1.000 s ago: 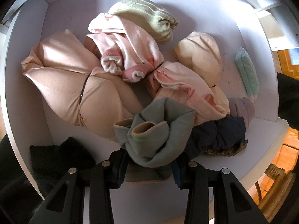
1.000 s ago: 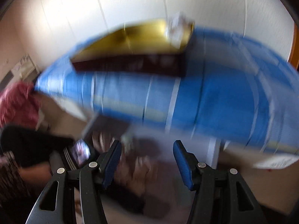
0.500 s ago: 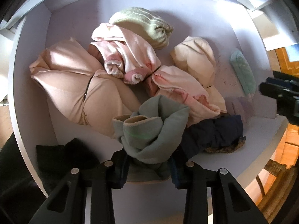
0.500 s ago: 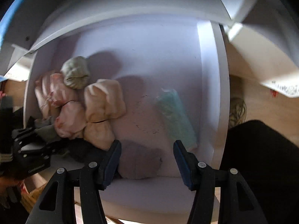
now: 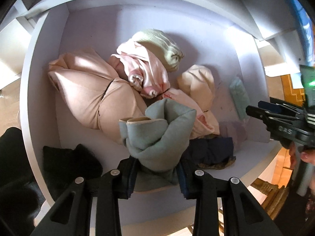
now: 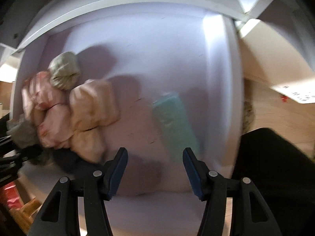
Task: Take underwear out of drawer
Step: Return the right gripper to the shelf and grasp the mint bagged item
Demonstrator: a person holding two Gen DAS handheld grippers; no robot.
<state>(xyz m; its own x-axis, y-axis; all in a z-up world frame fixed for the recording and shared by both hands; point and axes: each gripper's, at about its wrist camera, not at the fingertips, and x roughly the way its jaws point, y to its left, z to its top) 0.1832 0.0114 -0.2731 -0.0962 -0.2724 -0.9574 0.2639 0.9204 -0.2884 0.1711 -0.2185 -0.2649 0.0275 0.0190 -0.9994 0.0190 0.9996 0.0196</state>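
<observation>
The left gripper (image 5: 157, 174) clamps the grey-green underwear (image 5: 157, 135) above the drawer (image 5: 27, 90). The right gripper (image 6: 155, 169), marked "DAS", hovers wide open, empty.

A: What sits nearest the camera?
B: The left gripper (image 5: 157, 174), its two fingers clamped on a grey-green rolled garment (image 5: 157, 135).

A: And beyond it?
B: A white drawer (image 5: 29, 98). A large peach bundle (image 5: 88, 98) lies at ten o'clock, a dark navy garment (image 5: 212, 151) at three.

A: Anything else?
B: The right gripper (image 5: 256, 110) enters at three o'clock, tips over the drawer's right side.
</observation>
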